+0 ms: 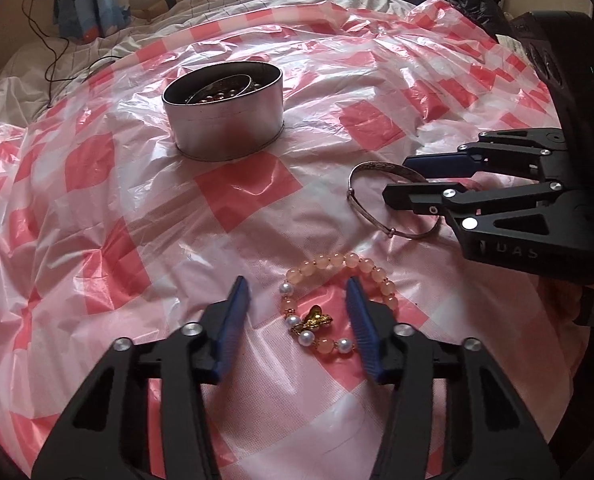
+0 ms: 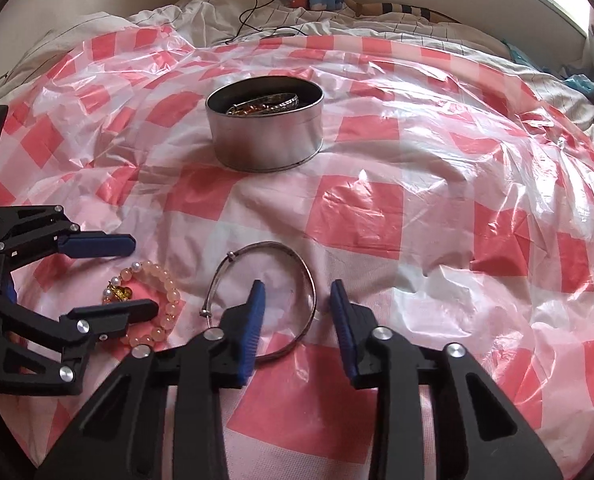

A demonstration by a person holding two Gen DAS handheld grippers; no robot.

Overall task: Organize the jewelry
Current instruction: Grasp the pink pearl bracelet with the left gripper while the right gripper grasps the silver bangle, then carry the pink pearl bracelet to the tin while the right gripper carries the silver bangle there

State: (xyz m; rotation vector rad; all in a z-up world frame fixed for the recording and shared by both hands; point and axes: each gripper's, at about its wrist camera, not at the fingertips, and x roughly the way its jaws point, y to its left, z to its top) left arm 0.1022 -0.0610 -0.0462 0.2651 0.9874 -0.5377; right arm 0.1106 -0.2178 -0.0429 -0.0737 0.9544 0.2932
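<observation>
Pink-checked plastic sheet [image 1: 237, 196] covering bed. Round metal tin [image 1: 225, 116] sitting ahead of you, already holding some jewelry. Left gripper [image 1: 297, 312] spread, straddling pink bead bracelet [image 1: 337, 296]. Right gripper [image 2: 297, 312] spread over silver bangle [image 2: 269, 296]. Both pieces lying outside tin, awaiting pickup. Right gripper body showing partial lettering "UAS".

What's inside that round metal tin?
The tin holds a silver bangle lying over dark reddish beads. Its wall hides the bottom, so anything underneath cannot be seen.
</observation>
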